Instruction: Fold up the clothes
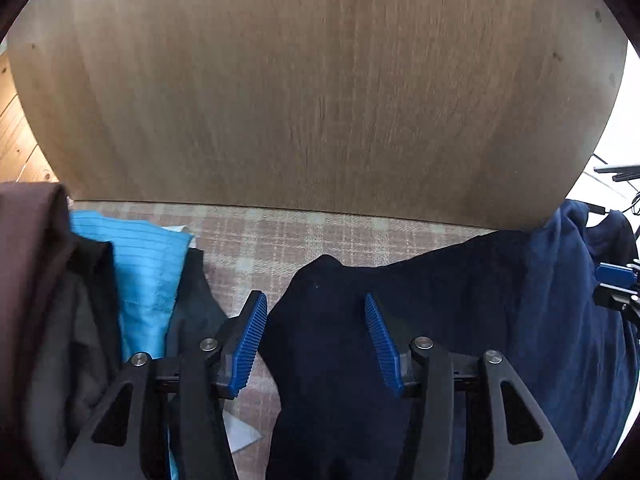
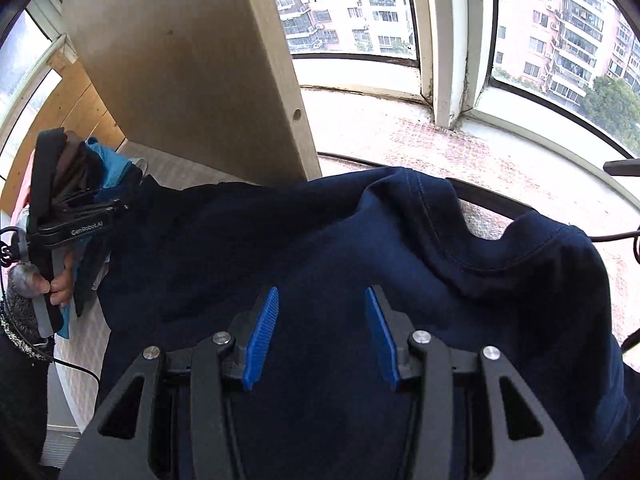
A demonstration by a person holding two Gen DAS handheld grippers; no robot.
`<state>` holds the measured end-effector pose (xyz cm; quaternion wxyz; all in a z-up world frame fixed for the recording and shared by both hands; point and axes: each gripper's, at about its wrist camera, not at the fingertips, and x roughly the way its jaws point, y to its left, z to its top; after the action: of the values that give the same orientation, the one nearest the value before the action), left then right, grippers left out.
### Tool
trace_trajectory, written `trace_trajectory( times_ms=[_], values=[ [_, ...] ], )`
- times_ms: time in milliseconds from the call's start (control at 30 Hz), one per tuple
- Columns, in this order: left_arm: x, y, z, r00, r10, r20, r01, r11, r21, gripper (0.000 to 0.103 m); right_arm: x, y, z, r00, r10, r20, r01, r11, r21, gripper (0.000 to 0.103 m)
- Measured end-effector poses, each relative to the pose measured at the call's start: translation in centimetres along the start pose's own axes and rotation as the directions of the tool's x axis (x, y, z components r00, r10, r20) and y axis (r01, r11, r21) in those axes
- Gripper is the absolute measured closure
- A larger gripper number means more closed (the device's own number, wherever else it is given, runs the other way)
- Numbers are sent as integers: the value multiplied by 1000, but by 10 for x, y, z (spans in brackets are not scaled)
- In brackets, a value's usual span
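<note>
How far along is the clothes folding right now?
Barely started. No folded item shows. The navy garment lies spread and rumpled, unfolded, under both open tongs: left tongs, right tongs. Neither grips it yet. A heap with a light blue garment and a brown garment waits beside it.

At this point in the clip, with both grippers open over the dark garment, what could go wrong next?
1. The navy blue cotton garment lies bunched, so a gripper may pinch several layers.
2. The pile of brown, grey and turquoise clothes sits close to the left gripper, which might snag it.
</note>
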<state>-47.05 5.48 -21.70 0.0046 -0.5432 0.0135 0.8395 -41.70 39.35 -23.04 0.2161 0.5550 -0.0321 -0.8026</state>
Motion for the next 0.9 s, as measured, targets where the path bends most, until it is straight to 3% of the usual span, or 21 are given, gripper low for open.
trace_trajectory(
  times_ms=[33, 67, 100, 133, 233, 400, 500, 567, 667, 900],
  values=[
    [6, -1, 0, 1000, -3, -10, 3, 1000, 6, 59, 2, -2, 0, 1000, 3, 0, -3, 1000, -1, 58],
    [11, -1, 0, 1000, -15, -18, 15, 1000, 5, 83, 5, -5, 1, 1000, 5, 0, -5, 1000, -3, 58],
    [14, 0, -2, 999, -34, -24, 34, 999, -3, 99, 7, -6, 1, 1000, -3, 2, 3, 1000, -7, 58],
    [13, 1, -3, 999, -33, -12, 33, 999, -7, 102, 9, -7, 2, 1000, -13, 2, 13, 1000, -14, 58],
    [-4, 5, -6, 998, 33, 62, -32, 999, -10, 102, 16, -8, 3, 996, -88, -8, 87, 995, -40, 58],
    [-8, 15, -3, 995, 68, 67, -66, 998, -23, 99, 23, -8, 9, 977, -211, -24, 209, 976, -65, 56],
    [-18, 20, -5, 994, 80, 80, -77, 996, -33, 89, 12, 5, 14, 981, -194, 16, 195, 979, -62, 56],
    [-37, 25, -15, 993, 43, 114, -36, 997, -62, 78, 6, 24, 20, 990, -134, 49, 139, 985, -99, 56],
    [-47, 28, -40, 994, 31, 101, -22, 996, -86, 64, 13, 60, 31, 995, -71, 65, 82, 979, -185, 56],
    [-70, 35, -101, 997, 3, 73, 8, 989, -144, 63, 45, 120, 55, 1000, 3, 21, 3, 957, -290, 56]
  ],
)
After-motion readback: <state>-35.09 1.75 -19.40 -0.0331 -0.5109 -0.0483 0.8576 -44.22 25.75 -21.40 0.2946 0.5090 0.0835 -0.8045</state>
